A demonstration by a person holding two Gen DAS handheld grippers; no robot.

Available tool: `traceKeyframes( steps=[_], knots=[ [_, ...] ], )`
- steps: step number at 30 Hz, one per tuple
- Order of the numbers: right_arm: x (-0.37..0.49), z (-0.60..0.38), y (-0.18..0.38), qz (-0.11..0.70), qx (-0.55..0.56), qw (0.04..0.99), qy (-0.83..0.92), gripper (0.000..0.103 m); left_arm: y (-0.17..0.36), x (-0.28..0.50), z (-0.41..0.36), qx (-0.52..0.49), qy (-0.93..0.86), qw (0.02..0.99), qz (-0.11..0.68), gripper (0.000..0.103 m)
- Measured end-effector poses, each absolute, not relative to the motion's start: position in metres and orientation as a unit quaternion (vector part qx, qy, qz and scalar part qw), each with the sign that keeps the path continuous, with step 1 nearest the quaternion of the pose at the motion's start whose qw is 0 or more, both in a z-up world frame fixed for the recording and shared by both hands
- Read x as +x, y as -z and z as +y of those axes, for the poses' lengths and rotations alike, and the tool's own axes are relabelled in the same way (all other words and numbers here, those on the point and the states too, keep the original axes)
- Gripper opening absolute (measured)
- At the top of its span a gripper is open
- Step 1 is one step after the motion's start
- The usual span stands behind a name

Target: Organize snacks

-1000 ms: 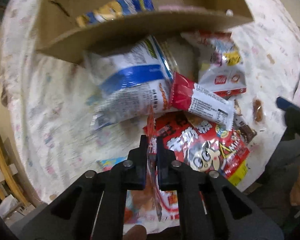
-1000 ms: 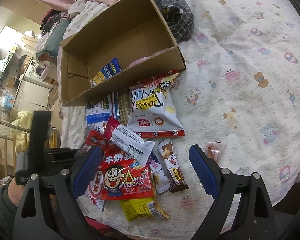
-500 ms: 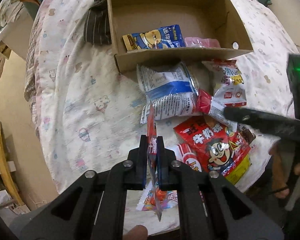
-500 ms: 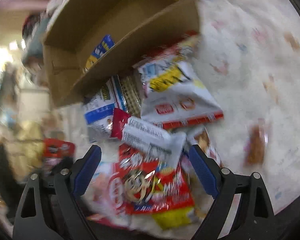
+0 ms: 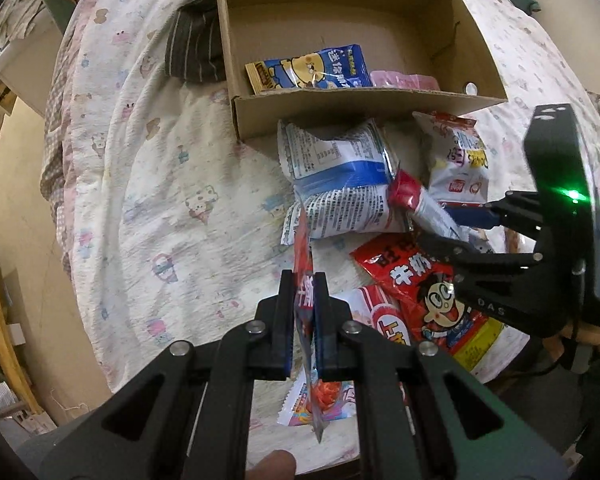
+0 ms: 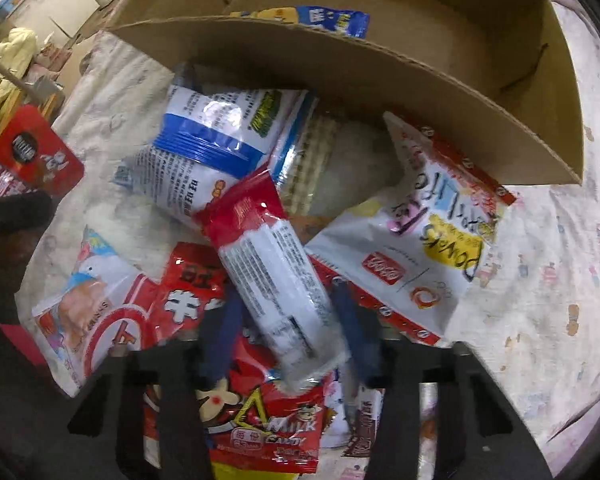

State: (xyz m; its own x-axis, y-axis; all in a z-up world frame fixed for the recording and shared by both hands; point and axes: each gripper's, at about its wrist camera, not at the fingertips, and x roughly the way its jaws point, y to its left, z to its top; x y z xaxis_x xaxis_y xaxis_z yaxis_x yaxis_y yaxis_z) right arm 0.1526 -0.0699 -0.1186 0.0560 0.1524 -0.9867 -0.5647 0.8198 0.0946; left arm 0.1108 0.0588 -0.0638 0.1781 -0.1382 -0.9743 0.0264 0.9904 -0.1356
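The right gripper (image 6: 290, 328), a second ago wide above the pile, is now closing around the red-ended wafer pack (image 6: 272, 280); the left gripper (image 5: 304, 292) still pinches a thin red packet (image 5: 305, 300).

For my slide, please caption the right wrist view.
Right gripper closing around a red-and-white snack pack beside the cardboard box.

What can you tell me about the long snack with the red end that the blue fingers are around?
The long snack pack is shiny plastic, red at its far end and white with small black print along its body. It lies slanted on top of the heap, resting on the red milk candy bag. The right gripper straddles its near end, jaws closing on it.
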Motion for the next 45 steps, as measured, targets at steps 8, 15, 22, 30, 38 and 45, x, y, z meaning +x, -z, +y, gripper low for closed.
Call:
traceKeyframes(
  steps=[8,15,22,30,38,45],
  knots=[
    [0.138,-0.08,0.093,0.622,-0.118,0.727,-0.266,0.033,0.053,0.111,0.058,-0.042,0.054,0.775,0.628,0.006],
    [0.131,-0.113,0.049,0.591,-0.05,0.754,-0.282,0.033,0.029,0.125,0.051,-0.035,0.049,0.793,0.606,0.006],
    [0.147,-0.143,0.006,0.547,-0.016,0.786,-0.289,0.033,-0.002,0.154,0.044,-0.026,0.045,0.815,0.577,0.006],
    [0.179,-0.156,-0.013,0.516,0.022,0.81,-0.28,0.033,-0.021,0.197,0.04,-0.014,0.041,0.829,0.557,0.006],
    [0.237,-0.173,-0.015,0.504,0.058,0.826,-0.247,0.033,-0.017,0.25,0.044,-0.022,0.027,0.834,0.551,0.006],
    [0.284,-0.182,0.009,0.507,0.109,0.824,-0.227,0.033,0.016,0.288,0.052,-0.046,0.022,0.825,0.563,0.006]
  ],
)
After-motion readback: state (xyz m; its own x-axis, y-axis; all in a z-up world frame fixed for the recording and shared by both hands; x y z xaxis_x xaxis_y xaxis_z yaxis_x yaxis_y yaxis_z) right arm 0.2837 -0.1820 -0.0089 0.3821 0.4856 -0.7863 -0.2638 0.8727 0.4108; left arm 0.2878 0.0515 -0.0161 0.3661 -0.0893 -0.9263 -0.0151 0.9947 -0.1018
